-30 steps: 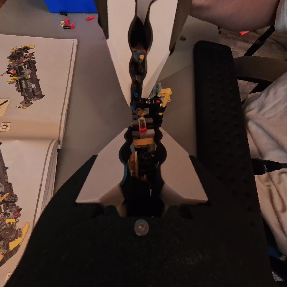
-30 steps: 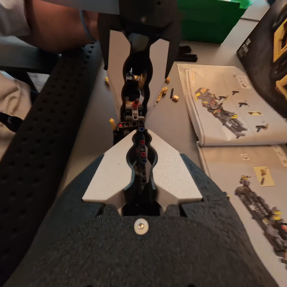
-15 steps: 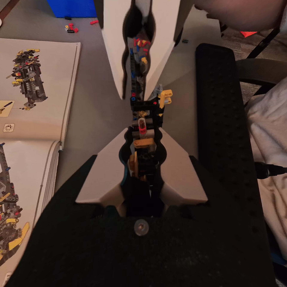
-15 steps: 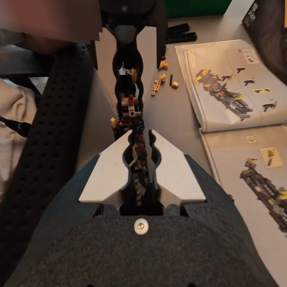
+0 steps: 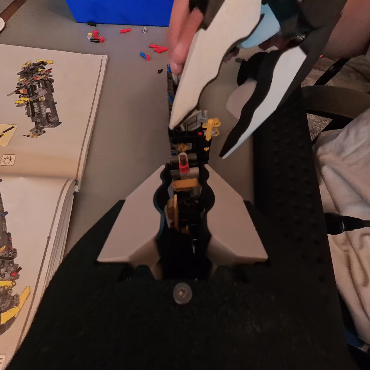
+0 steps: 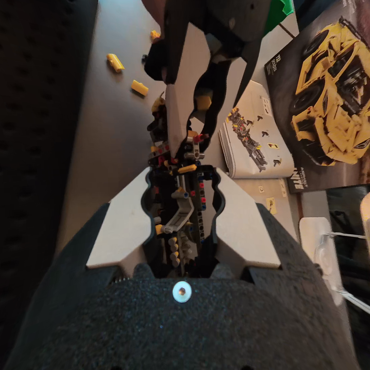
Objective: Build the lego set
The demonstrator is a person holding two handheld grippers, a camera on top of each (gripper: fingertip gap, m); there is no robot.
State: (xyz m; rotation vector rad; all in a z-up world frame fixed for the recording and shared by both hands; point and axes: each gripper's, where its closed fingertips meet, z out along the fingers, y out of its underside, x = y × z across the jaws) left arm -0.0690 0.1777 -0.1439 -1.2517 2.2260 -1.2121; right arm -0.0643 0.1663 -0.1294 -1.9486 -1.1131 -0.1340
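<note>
A: What carries everything?

B: A grey table [image 5: 128, 112]. A black perforated pad [image 5: 284, 180] lies along its near edge, by the person. The open instruction booklet [image 5: 50, 124] lies toward the left wrist view's left edge, the dark set box [image 6: 320, 96] beyond it, and a blue bin [image 5: 120, 10] at the far end from the left camera.

A: And the build?

B: The lego chassis [image 6: 186, 204], long, narrow, black and grey with yellow and red pins, lies between booklet and pad. Its long axis runs parallel to the pad, from one gripper straight toward the other.

A: The left gripper [image 5: 185, 166]?

B: Clamped on the chassis; its pale fingers press both sides of that end.

A: The right gripper [image 6: 182, 170]?

B: Spread wide. The chassis sits between its fingers with a gap on each side. In the left wrist view it [image 5: 198, 140] is tilted, one tip at the chassis end, the other out over the pad.

A: Free room?

B: Bare table between chassis and booklet. Loose red and blue pins [image 5: 156, 49] lie near the bin, yellow pieces [image 6: 139, 88] beside the pad's inner edge.
</note>
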